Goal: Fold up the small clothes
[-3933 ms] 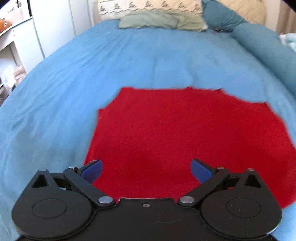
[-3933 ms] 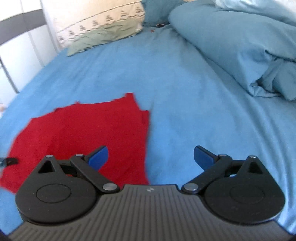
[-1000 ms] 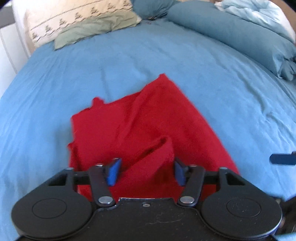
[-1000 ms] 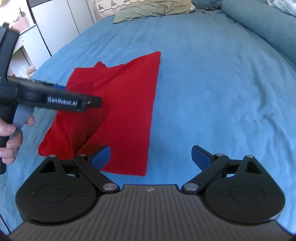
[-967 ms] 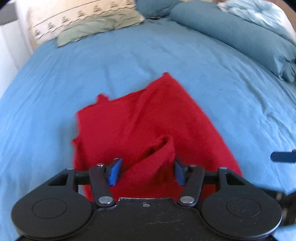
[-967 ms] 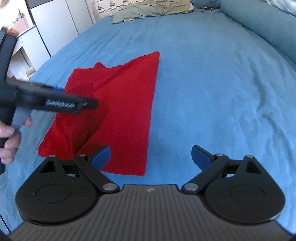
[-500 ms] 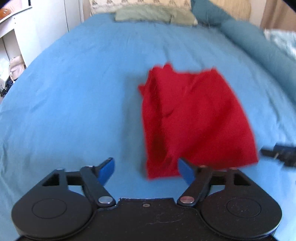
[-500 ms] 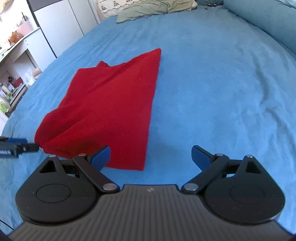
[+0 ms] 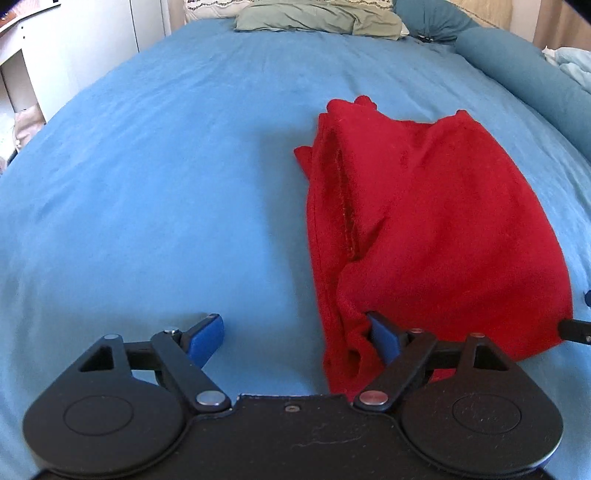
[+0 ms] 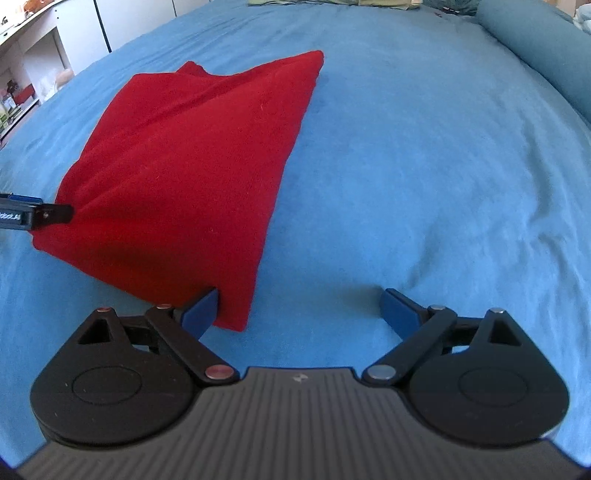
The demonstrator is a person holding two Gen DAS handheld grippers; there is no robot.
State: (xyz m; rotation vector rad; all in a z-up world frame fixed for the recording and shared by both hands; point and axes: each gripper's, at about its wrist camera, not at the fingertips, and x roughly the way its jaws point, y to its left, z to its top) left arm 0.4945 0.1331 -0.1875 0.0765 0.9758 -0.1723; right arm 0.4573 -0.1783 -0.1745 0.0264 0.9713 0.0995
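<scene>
Both tongs, left (image 9: 295, 334) and right (image 10: 300, 308), gape over a blue bed (image 9: 147, 166) bearing a red cloth (image 9: 424, 221), pillows (image 9: 317, 18) beyond.

Left wrist camera: I look low and forward over blue bed sheet (image 9: 147, 166) toward pale green pillow (image 9: 317, 16) at headboard end; folded red fleece cloth (image 9: 424, 221) sits close, right of centre.

Right wrist camera: I look same direction, also low and near; same red cloth (image 10: 192, 155) now left of centre.

Both views share cloth, sheet, long teal bolster (image 9: 524, 70) at right (image 10: 535, 40). Each view catches tip of other tool at its edge.
</scene>
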